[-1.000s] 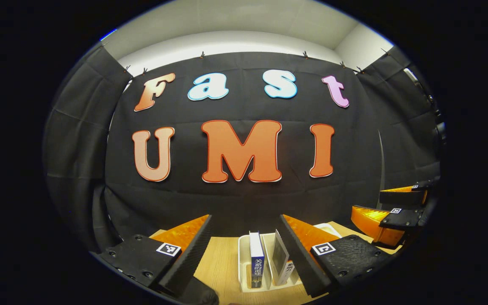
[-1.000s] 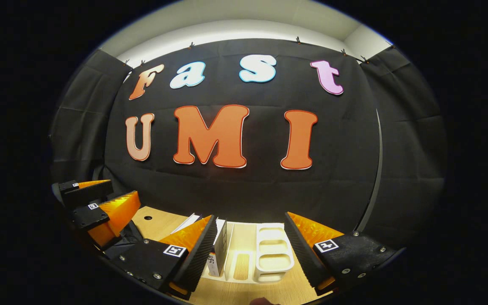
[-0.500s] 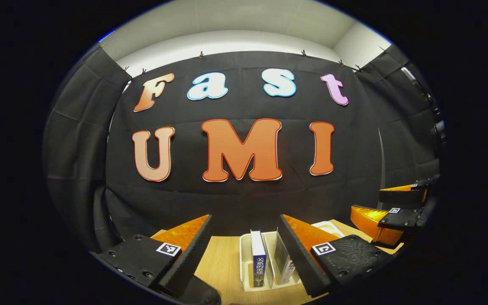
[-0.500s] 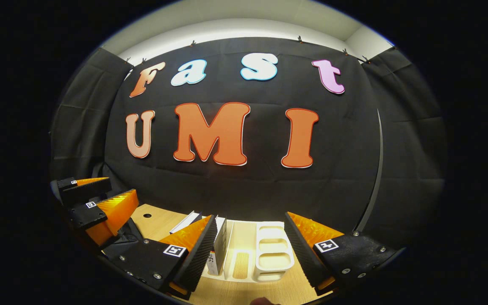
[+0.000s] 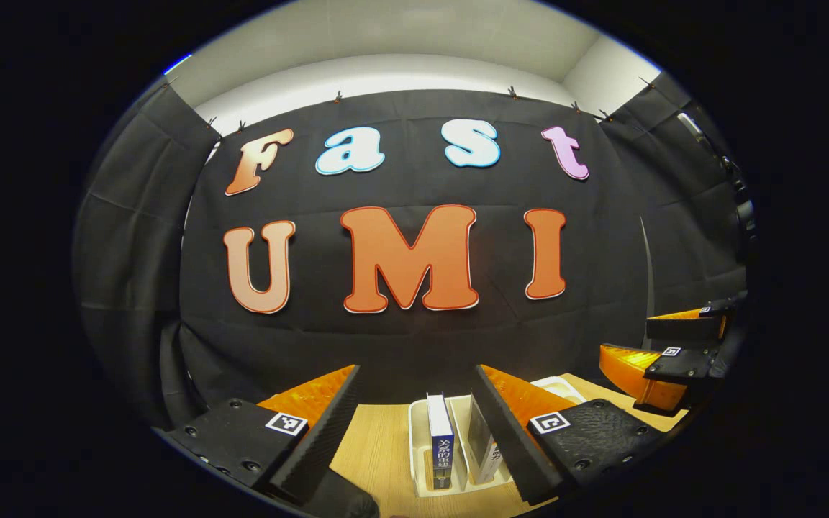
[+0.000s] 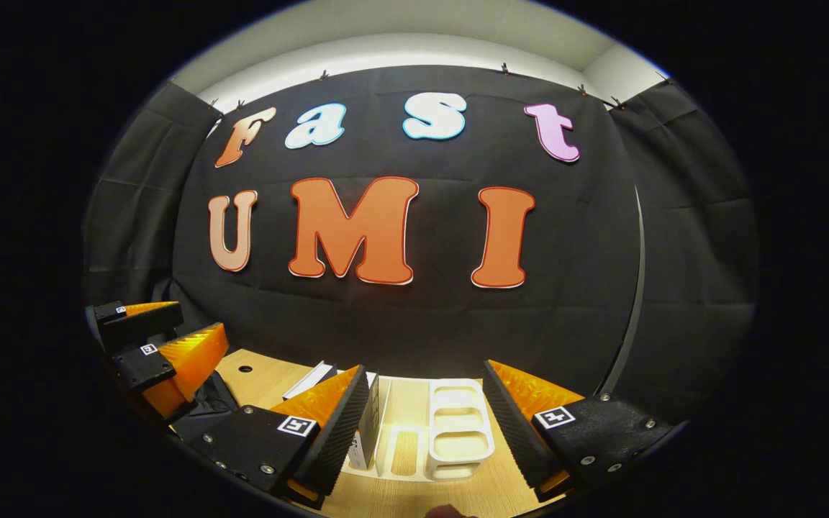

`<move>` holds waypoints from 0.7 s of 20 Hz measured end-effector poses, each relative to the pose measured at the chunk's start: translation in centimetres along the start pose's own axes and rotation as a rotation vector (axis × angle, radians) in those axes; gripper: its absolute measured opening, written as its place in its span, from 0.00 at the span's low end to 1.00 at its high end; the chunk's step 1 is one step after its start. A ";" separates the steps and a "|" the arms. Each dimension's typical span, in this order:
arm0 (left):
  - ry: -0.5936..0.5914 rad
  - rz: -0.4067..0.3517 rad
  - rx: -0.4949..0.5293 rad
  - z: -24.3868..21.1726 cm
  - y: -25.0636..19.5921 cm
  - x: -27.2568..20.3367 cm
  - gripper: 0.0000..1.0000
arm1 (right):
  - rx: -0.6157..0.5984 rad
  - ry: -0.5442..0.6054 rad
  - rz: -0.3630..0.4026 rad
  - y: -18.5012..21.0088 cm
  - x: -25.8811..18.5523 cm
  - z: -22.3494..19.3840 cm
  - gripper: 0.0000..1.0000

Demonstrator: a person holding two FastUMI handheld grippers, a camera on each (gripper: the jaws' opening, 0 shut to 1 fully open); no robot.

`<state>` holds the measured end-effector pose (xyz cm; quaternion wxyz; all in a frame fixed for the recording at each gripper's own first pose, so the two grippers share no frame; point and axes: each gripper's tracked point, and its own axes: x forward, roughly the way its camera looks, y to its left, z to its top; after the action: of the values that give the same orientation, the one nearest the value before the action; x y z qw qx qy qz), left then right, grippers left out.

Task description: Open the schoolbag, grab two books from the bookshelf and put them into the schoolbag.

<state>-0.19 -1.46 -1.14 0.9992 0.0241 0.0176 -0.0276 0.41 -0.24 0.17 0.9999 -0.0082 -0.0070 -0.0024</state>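
A white bookshelf rack (image 5: pixel 419 450) stands on the wooden table ahead of my left gripper (image 5: pixel 418 392), which is open and holds nothing. In the rack a blue-spined book (image 5: pixel 442 440) stands upright, with a pale book (image 5: pixel 481 440) leaning beside it, partly behind my right finger. My right gripper (image 6: pixel 425 392) is also open and empty, above the same rack (image 6: pixel 458 432); one book (image 6: pixel 367 430) shows by its left finger. Dark fabric, perhaps the schoolbag (image 6: pixel 202 411), lies at the left under the left gripper (image 6: pixel 162 344). The right gripper (image 5: pixel 673 344) appears at the far right, open.
The wooden table (image 6: pixel 263 381) has a small round hole (image 6: pixel 245 369) and a flat white object (image 6: pixel 310 379) lying on it. The black cloth wall stands just behind the rack. The rack's right part holds empty oval compartments (image 6: pixel 461 444).
Both views drift only slightly; in the right gripper view the rack and wall have slid a little to the left. Both grippers stay open and empty.
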 end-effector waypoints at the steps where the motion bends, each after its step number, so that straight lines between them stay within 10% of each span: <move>1: 0.002 -0.003 0.000 -0.2 -0.2 0.0 0.96 | -0.002 0.001 0.001 0.0 0.0 -0.1 0.94; 14: 0.136 0.056 0.238 -6.9 2.2 -1.9 0.96 | -0.019 0.013 -0.006 -1.3 0.9 -1.0 0.94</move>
<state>-2.18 1.17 -7.84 0.9861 0.1448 0.0811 0.0000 1.28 -1.58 -0.80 0.9998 -0.0179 -0.0006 -0.0053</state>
